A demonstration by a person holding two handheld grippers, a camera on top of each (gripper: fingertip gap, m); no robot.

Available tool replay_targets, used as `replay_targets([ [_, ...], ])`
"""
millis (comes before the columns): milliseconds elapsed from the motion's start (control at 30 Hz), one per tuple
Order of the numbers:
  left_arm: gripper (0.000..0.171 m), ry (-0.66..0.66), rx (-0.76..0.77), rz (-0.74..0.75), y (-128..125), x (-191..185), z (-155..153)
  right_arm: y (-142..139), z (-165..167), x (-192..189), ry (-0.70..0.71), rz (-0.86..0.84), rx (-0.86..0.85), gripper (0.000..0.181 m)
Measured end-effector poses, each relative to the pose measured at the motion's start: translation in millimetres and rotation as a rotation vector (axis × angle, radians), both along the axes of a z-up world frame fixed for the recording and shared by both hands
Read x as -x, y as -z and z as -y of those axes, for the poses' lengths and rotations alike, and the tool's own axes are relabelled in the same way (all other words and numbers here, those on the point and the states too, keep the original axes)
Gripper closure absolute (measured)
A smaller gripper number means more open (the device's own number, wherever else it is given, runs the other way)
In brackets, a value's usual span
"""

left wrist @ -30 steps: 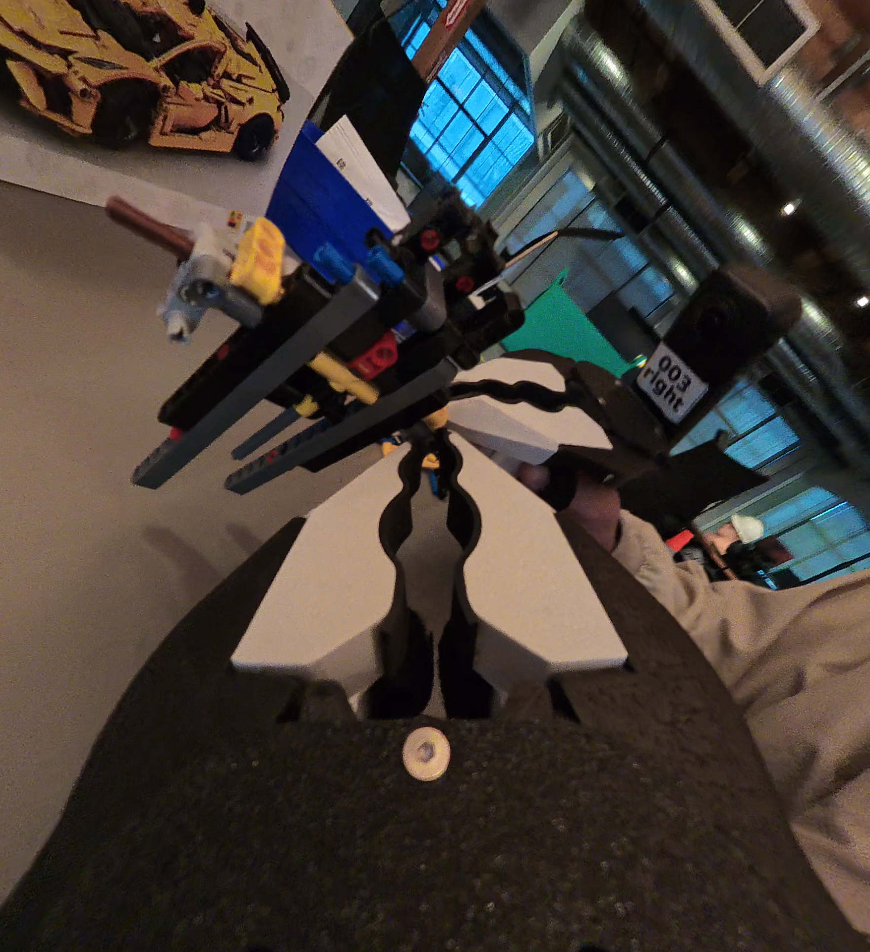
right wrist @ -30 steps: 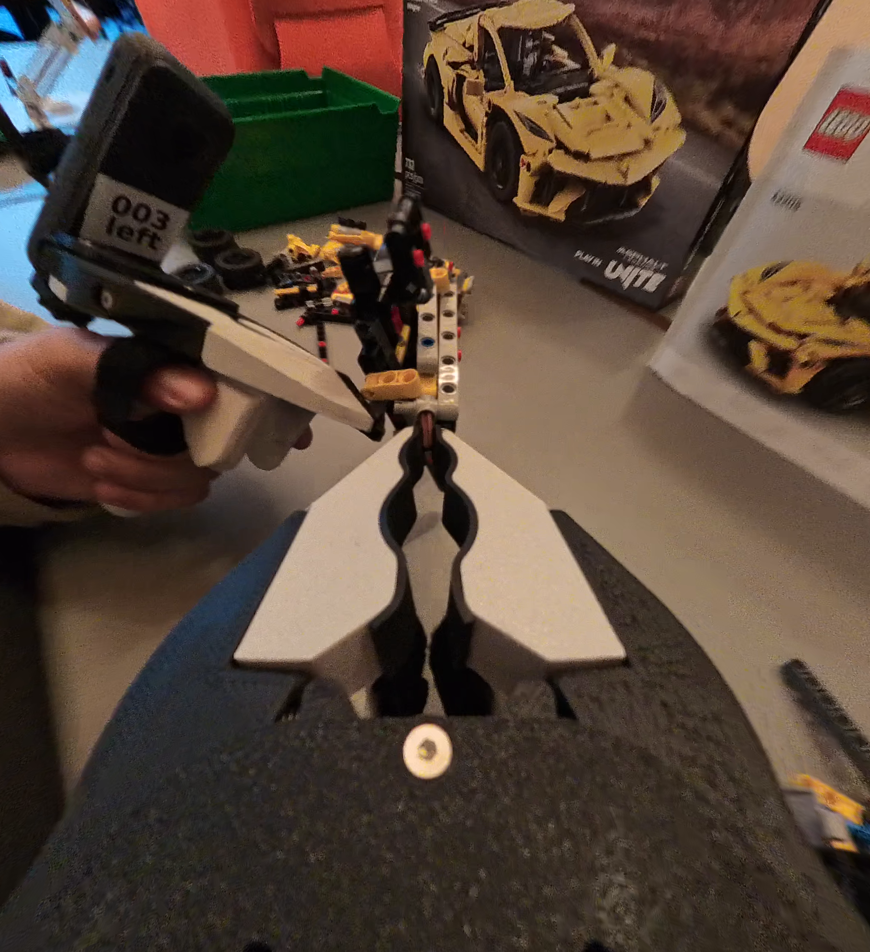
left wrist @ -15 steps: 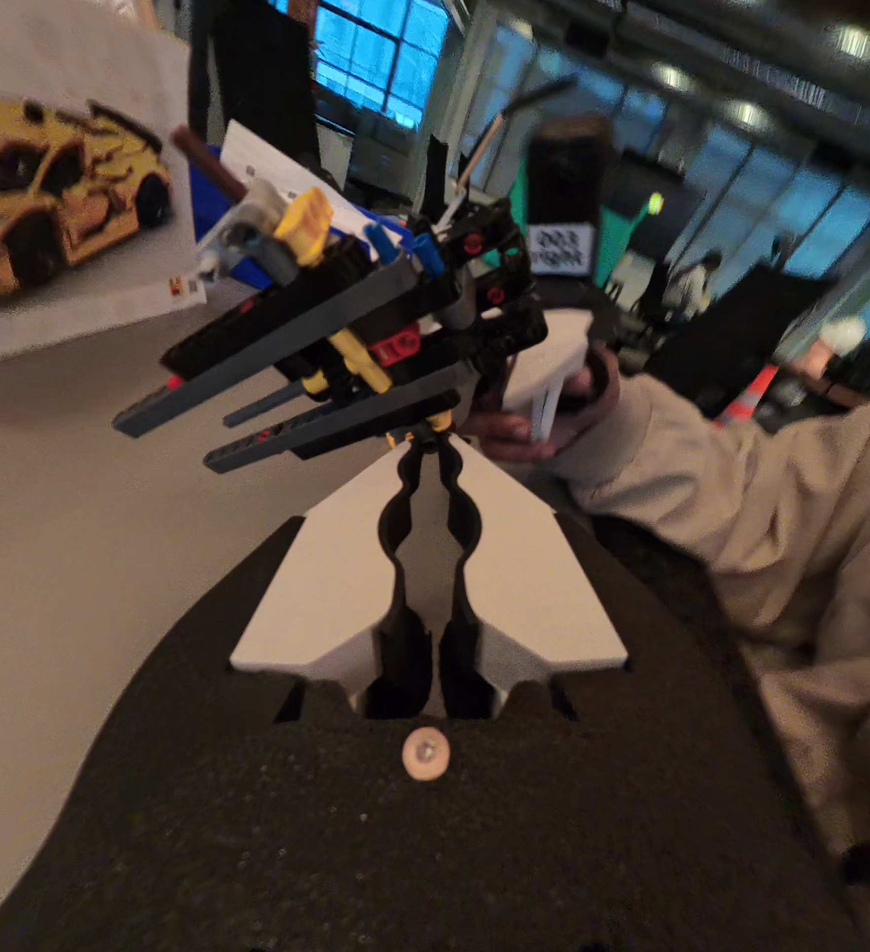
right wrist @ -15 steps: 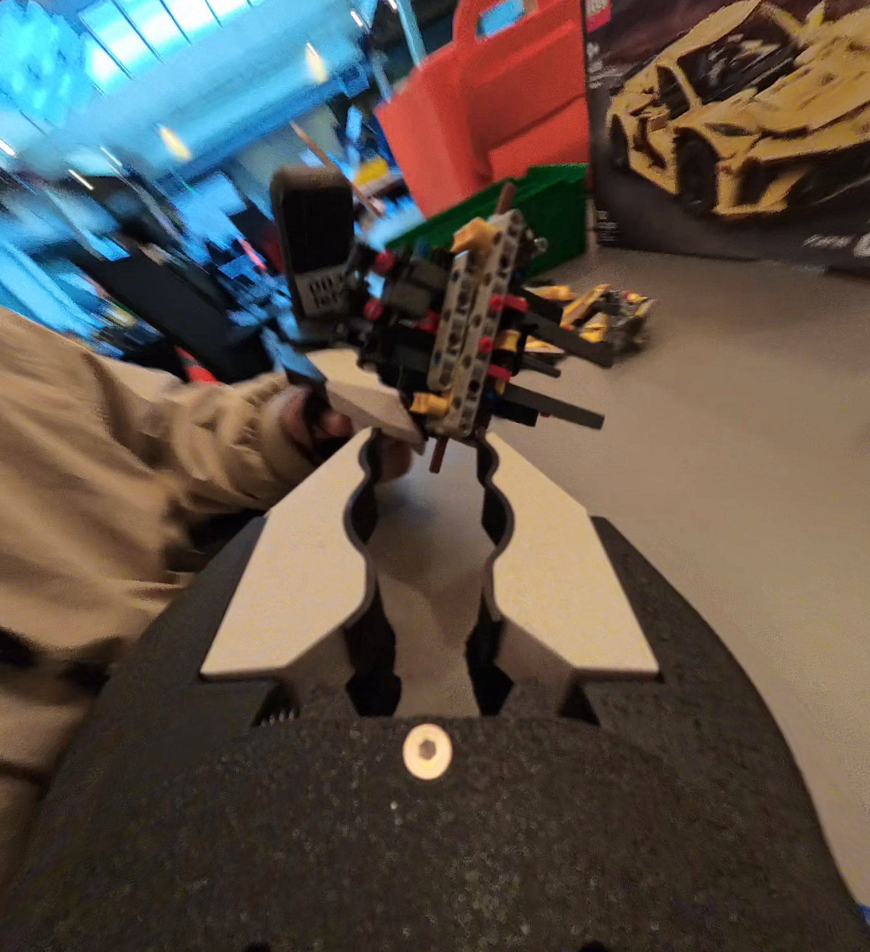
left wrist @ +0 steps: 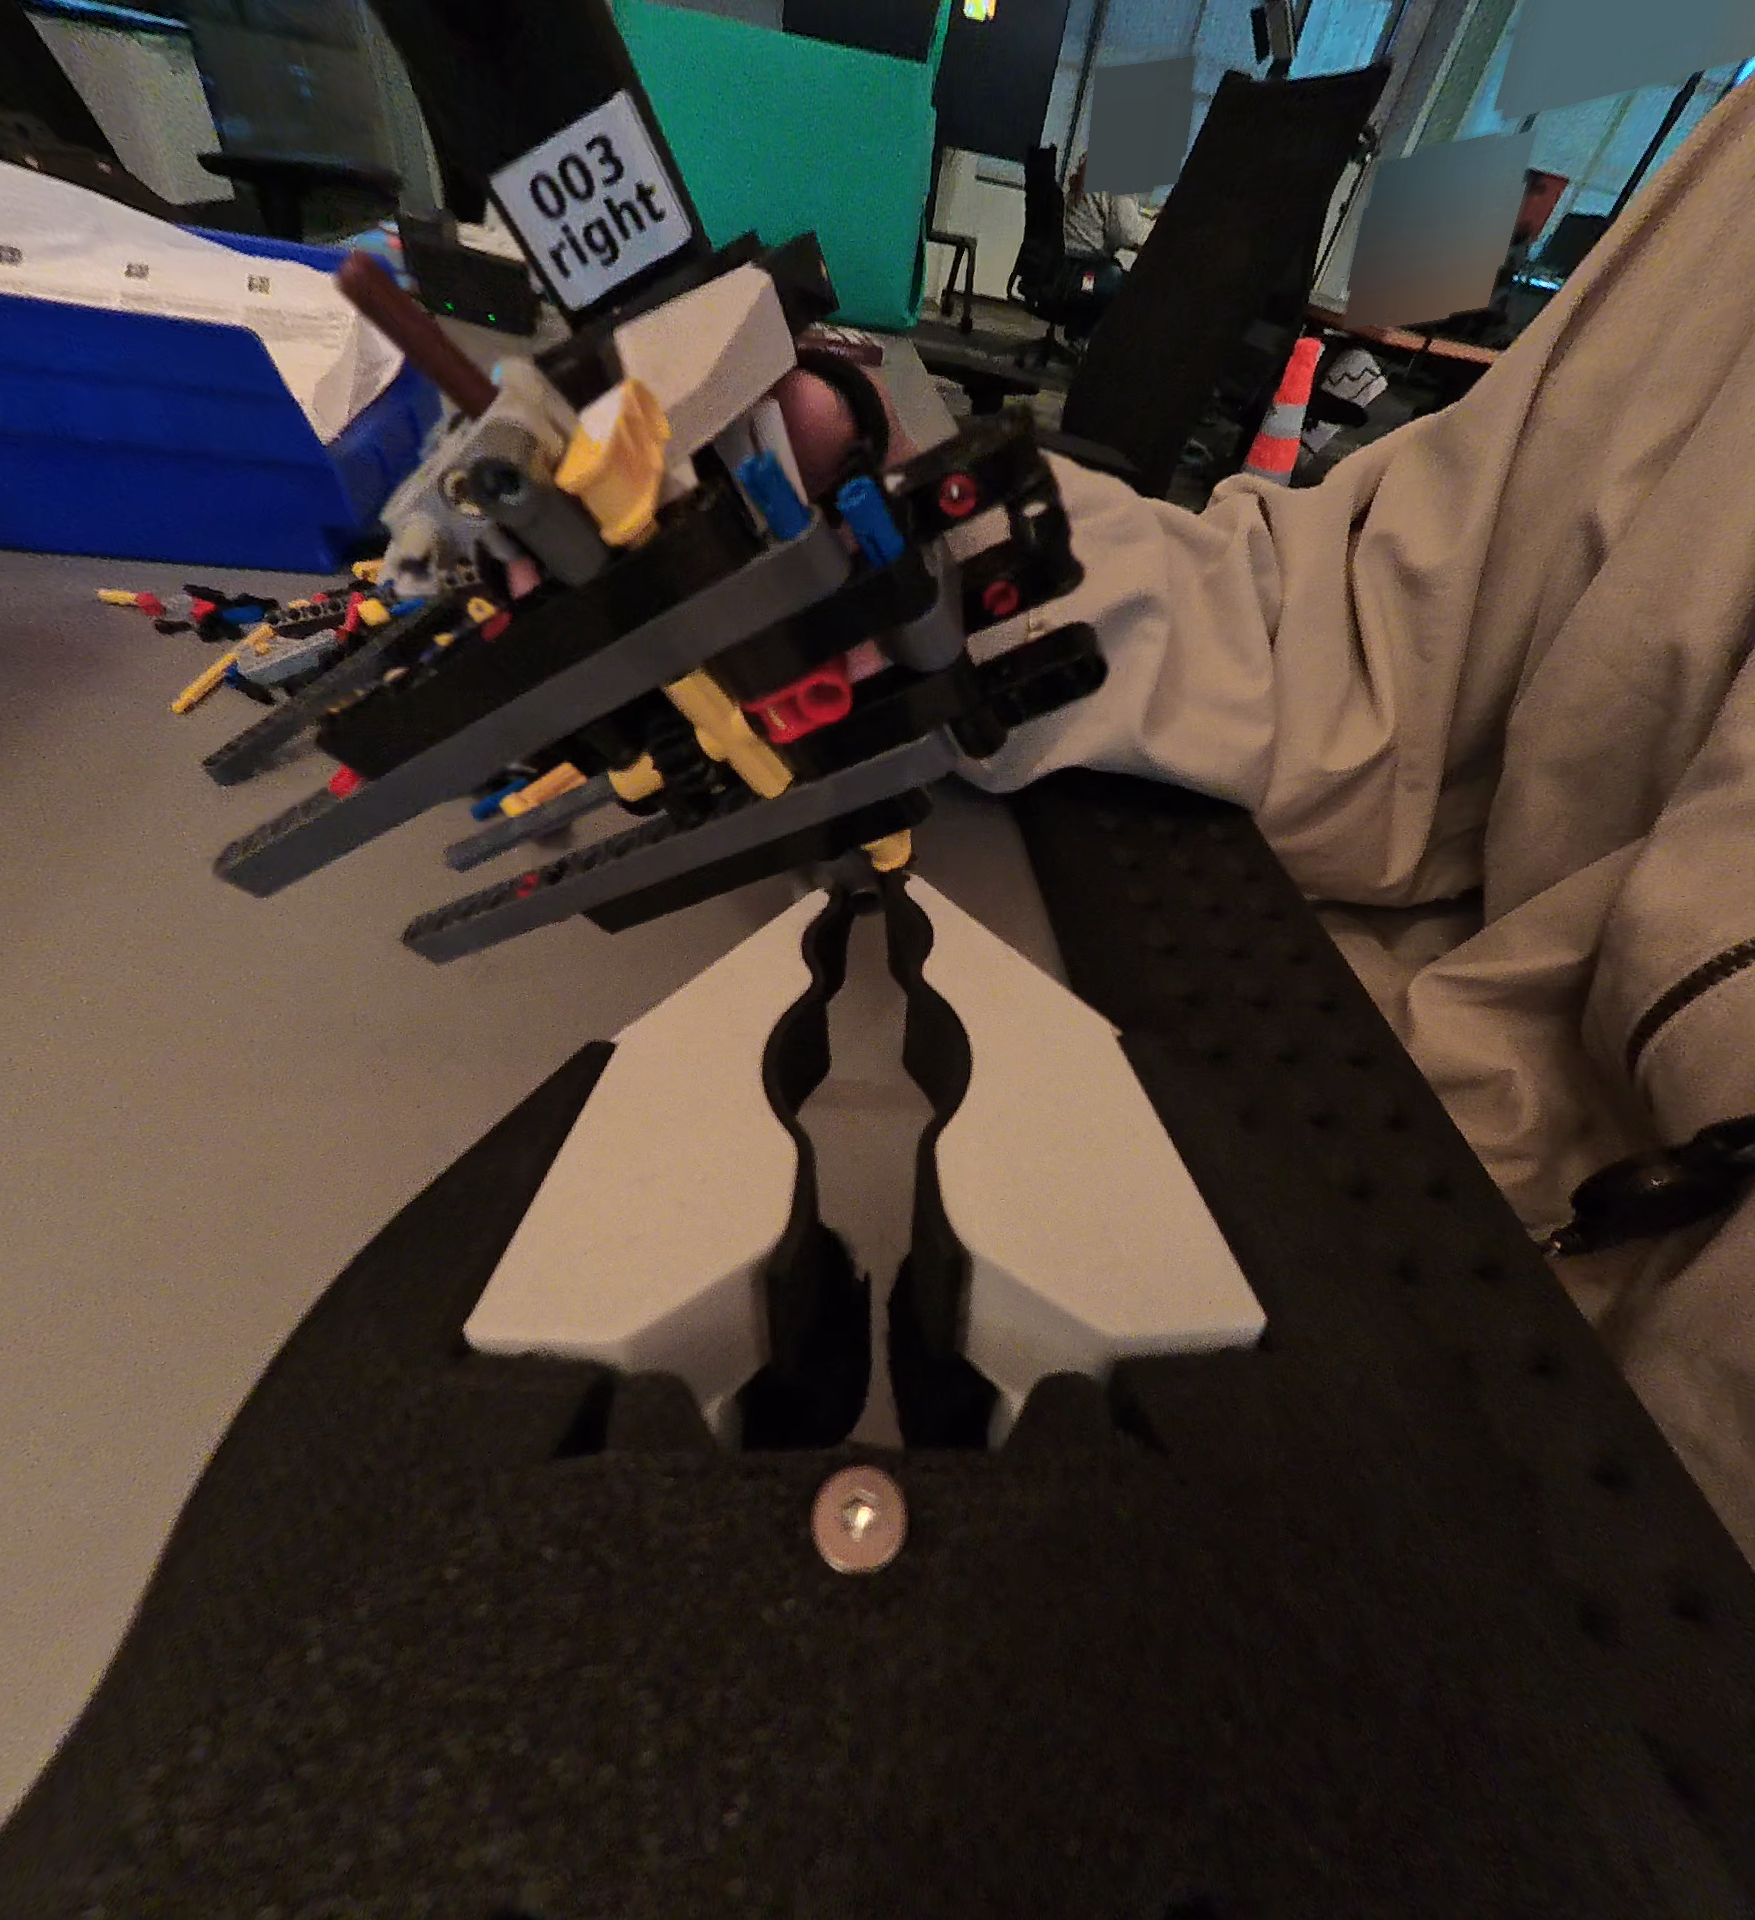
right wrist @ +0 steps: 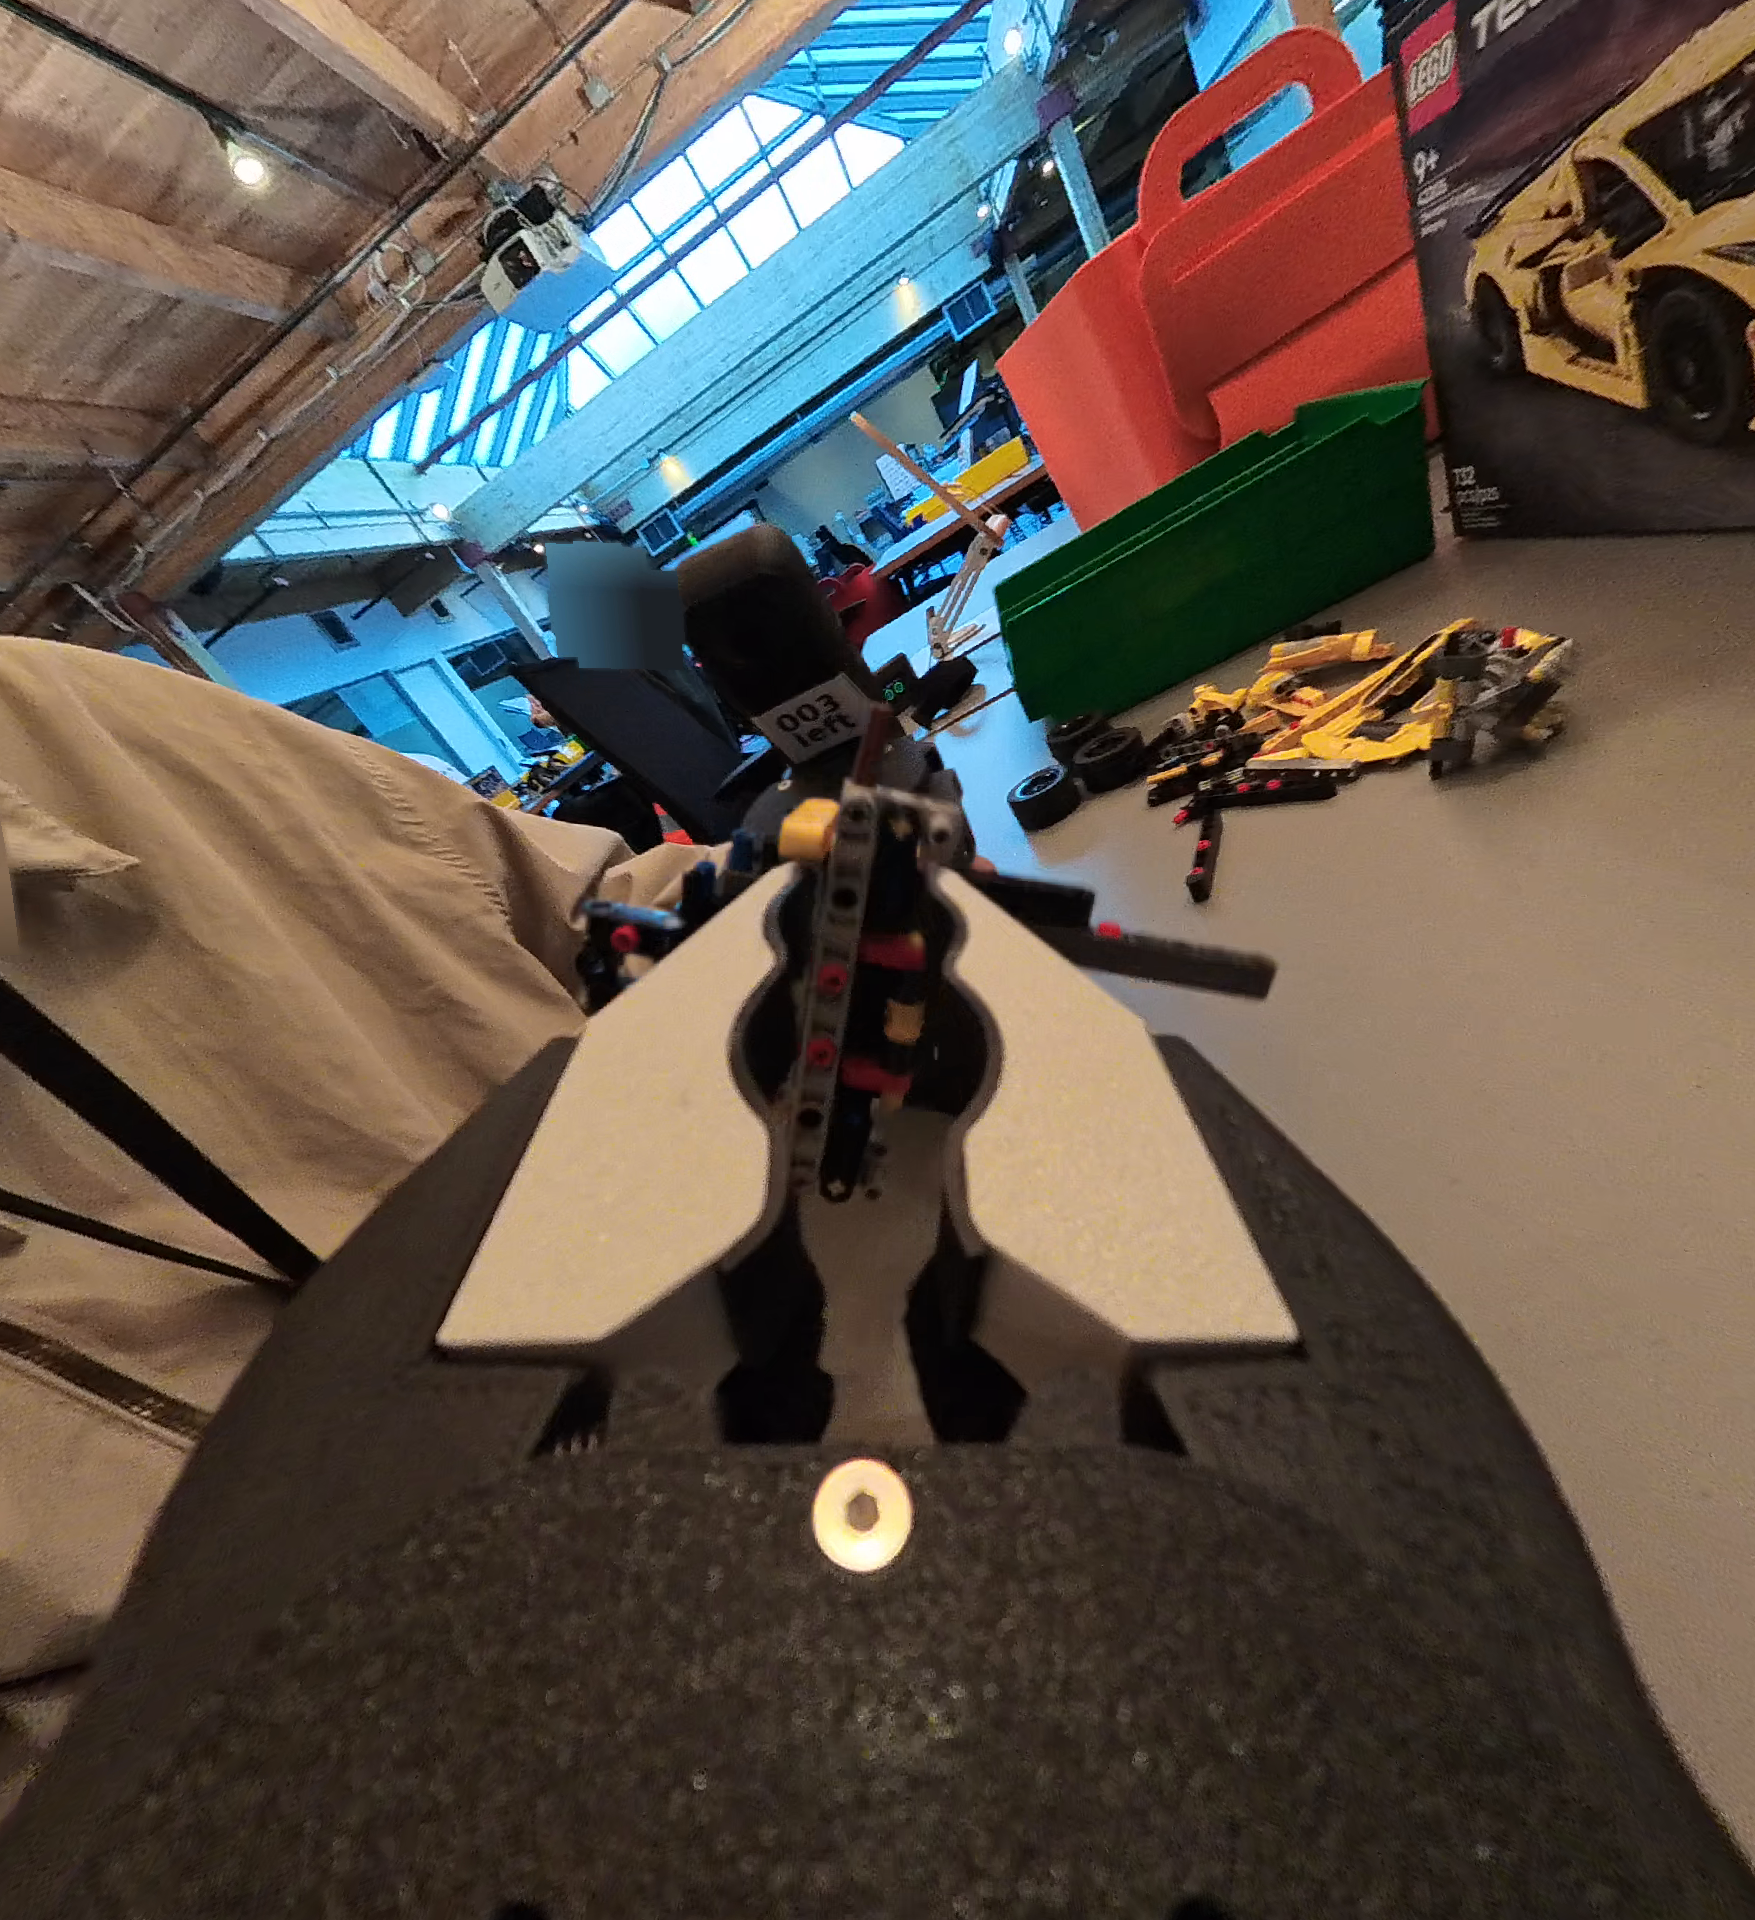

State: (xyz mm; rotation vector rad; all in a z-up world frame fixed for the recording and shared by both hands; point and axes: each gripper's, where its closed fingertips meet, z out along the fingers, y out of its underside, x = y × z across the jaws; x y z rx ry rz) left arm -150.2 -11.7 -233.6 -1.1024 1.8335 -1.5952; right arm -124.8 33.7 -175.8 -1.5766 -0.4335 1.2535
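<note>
A brick-built chassis (left wrist: 644, 665) of black and grey beams with yellow, red and blue pins is held in the air above the grey table (left wrist: 125, 1039). My left gripper (left wrist: 868, 883) is shut on its lower edge, by a small yellow piece. In the right wrist view the chassis (right wrist: 852, 997) stands end-on between my right gripper's fingers (right wrist: 644, 1091). My right gripper (right wrist: 862, 894) is shut on it near the grey beam. One white finger of the right gripper (left wrist: 717, 343) shows behind the chassis top in the left wrist view. The left gripper's black body (right wrist: 759, 613) shows beyond.
A blue bin (left wrist: 125, 416) holding white paper and loose pieces (left wrist: 281, 623) lie at the left. A green bin (right wrist: 1216, 582), an orange case (right wrist: 1247, 281), a box picturing a yellow car (right wrist: 1631, 260), tyres (right wrist: 1081, 758) and yellow-black parts (right wrist: 1351, 717) lie beyond. A beige sleeve (left wrist: 1475, 520) fills the right. The left gripper's tips are roughly 8 cm from the right gripper's.
My right gripper let go of the chassis end, opened, moved forward over the chassis and closed on it. Both grippers swung round with it. My left gripper kept its hold.
</note>
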Motion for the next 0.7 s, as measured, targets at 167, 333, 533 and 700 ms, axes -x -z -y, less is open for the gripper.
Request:
replay_targets([
  [167, 0.165, 0.005, -0.008, -0.026, 4, 1, -1, 6, -1, 5, -0.001, 0.036, 0.002, 0.157],
  [333, 0.165, -0.001, -0.04, -0.034, 8, 0, -1, -6, 12, 13, -0.176, -0.182, 0.122, 0.143],
  [533, 0.165, -0.027, -0.091, -0.051, 14, 0, -5, 2, 3, 11, -0.179, -0.216, 0.23, 0.161],
  [700, 0.166, -0.063, -0.16, -0.079, 22, -1, -10, 8, 3, 13, -0.149, -0.126, 0.201, 0.163],
])
